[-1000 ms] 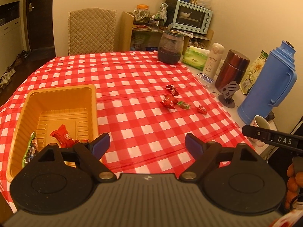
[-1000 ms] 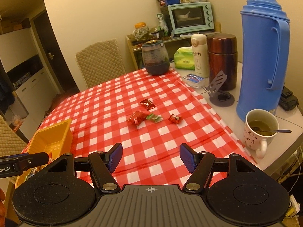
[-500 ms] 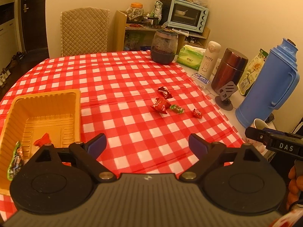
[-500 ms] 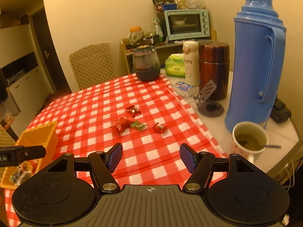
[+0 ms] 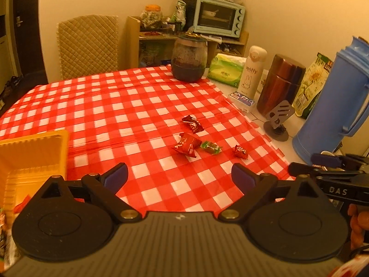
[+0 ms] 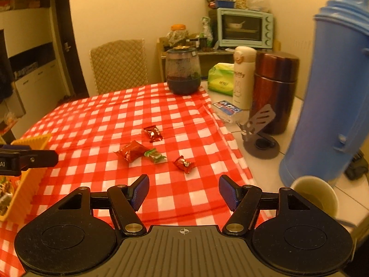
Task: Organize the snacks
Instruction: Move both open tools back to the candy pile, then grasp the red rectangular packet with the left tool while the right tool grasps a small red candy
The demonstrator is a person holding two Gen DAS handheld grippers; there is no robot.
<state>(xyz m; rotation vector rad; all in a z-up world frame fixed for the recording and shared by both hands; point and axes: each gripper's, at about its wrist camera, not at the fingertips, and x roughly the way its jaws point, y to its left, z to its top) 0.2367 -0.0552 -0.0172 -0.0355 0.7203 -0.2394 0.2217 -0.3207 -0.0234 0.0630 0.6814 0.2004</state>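
Right wrist view: right gripper open, empty. Four wrapped candies on checked cloth at 12 o'clock; nearest red candy. Likely light, crinkly, slippery; pinch across the body. Left gripper opening, nothing between. Yellow tray at 9 o'clock.

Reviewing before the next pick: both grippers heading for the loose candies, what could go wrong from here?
1. The green candy lies right against the big red candy; jaws closing on one may drag or catch the other.
2. The full mug sits just beside the right gripper; a sideways swing could knock it.
3. Both the right gripper and the left gripper, empty with jaws opening, face the same cluster and could collide.
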